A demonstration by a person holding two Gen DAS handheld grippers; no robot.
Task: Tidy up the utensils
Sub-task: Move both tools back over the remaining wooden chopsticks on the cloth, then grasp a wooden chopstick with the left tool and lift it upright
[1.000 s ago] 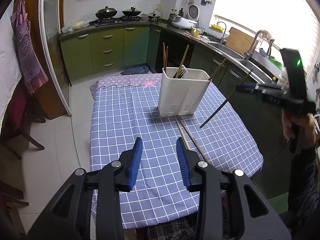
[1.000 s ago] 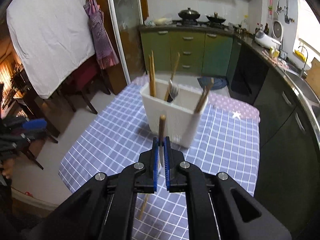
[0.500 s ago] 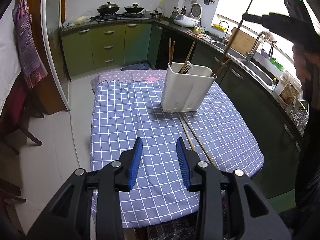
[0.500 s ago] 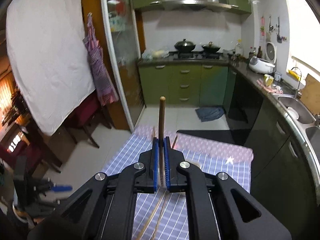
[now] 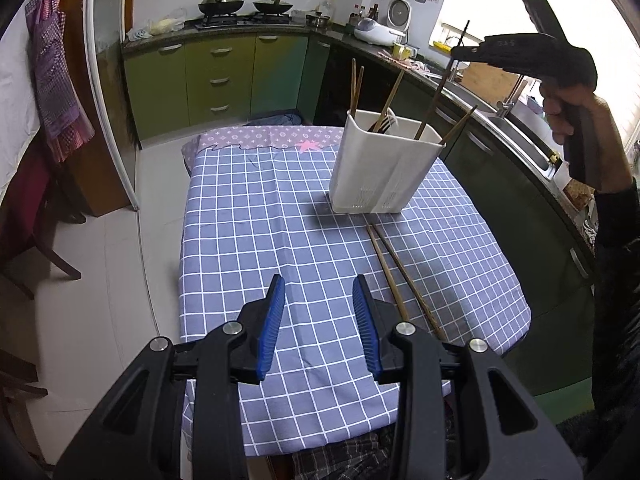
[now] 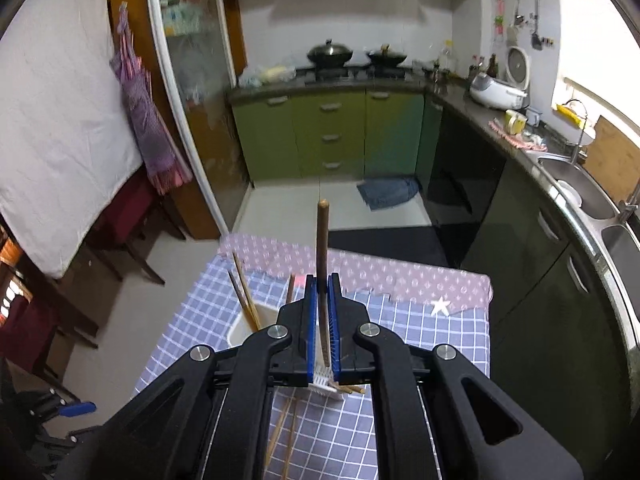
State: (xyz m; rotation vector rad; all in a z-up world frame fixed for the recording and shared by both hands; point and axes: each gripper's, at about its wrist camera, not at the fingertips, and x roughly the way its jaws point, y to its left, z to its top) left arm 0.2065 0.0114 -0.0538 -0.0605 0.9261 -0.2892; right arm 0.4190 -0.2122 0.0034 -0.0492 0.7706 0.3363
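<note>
A white utensil holder (image 5: 380, 168) stands on the blue checked tablecloth (image 5: 280, 232) with several chopsticks and a utensil in it. My right gripper (image 6: 322, 292) is shut on a dark chopstick (image 6: 322, 240), held upright above the holder (image 6: 244, 328). In the left wrist view that gripper (image 5: 468, 51) is up at the right, and the chopstick (image 5: 436, 96) reaches down into the holder's right side. Two chopsticks (image 5: 396, 276) lie on the cloth in front of the holder. My left gripper (image 5: 319, 312) is open and empty over the near part of the table.
Green kitchen cabinets (image 5: 224, 76) and a stove with woks (image 5: 244, 4) line the back wall. A counter with a sink (image 5: 516, 128) runs along the right. Dark red chairs (image 6: 132, 216) stand left of the table. A blue mat (image 6: 388, 192) lies on the floor.
My right gripper has moved down and over the holder, and the chopstick's lower end is now inside it. My left gripper has stayed open in place.
</note>
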